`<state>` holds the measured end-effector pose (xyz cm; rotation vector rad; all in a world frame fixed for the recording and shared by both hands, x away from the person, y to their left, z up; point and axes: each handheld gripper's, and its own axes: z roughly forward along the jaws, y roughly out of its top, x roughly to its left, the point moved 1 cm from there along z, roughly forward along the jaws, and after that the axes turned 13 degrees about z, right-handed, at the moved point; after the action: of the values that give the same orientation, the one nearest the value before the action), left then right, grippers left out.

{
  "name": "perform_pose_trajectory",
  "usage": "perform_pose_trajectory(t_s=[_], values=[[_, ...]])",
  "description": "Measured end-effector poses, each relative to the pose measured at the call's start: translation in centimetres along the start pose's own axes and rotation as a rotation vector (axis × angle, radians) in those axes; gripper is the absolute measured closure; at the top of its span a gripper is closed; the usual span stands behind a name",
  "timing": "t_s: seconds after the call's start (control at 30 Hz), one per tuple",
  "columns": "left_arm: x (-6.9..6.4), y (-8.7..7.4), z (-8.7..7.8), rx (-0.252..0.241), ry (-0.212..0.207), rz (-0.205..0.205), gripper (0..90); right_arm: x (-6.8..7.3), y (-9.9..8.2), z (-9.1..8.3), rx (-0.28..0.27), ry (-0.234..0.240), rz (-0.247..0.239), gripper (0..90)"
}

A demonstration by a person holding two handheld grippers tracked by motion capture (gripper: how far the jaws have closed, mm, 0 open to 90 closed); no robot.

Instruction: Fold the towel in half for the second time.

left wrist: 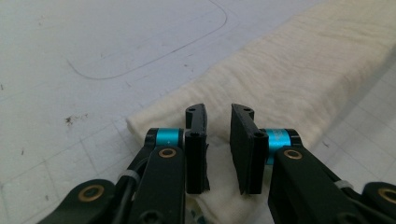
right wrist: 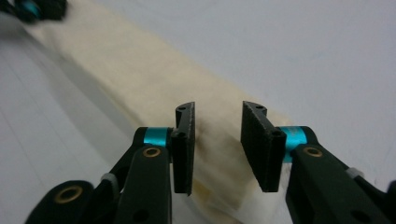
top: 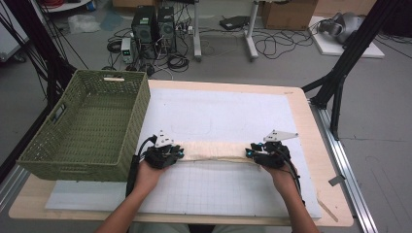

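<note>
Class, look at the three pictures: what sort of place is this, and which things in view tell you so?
Probably a lab or workshop set up for recording: computer towers and loose cables on the bare floor, black frame struts around the table, and a gridded work mat.

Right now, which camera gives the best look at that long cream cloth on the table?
The high view: it takes in the whole folded cream cloth, a long strip on the white mat, stretching from one claw to the other. The left gripper view shows one end close up, weave and fold; the right gripper view shows the other end, blurred.
</note>
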<state>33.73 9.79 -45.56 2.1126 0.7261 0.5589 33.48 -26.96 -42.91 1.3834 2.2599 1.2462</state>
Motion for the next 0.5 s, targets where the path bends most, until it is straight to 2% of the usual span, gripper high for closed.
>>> perform_pose_trajectory(t_s=[0.13, 0.23, 0.3, 0.5], values=[[-0.1, 0.0, 0.1, 0.013, 0.019, 0.002, 76.7, -0.5, -1.4, 0.2, 0.054, -0.045, -0.019, 70.6], [-0.1, 0.0, 0.1, 0.021, 0.031, 0.007, 78.3, -0.8, -2.3, 0.2, 0.045, -0.044, -0.017, 70.5], [-0.1, 0.0, 0.1, 0.024, 0.039, 0.009, 78.7, -0.5, -2.6, 0.1, 0.037, -0.061, -0.048, 70.5], [-0.1, -0.1, 0.1, 0.030, 0.059, 0.014, 79.5, -0.1, -3.1, -0.1, 0.031, -0.077, -0.073, 70.5]])
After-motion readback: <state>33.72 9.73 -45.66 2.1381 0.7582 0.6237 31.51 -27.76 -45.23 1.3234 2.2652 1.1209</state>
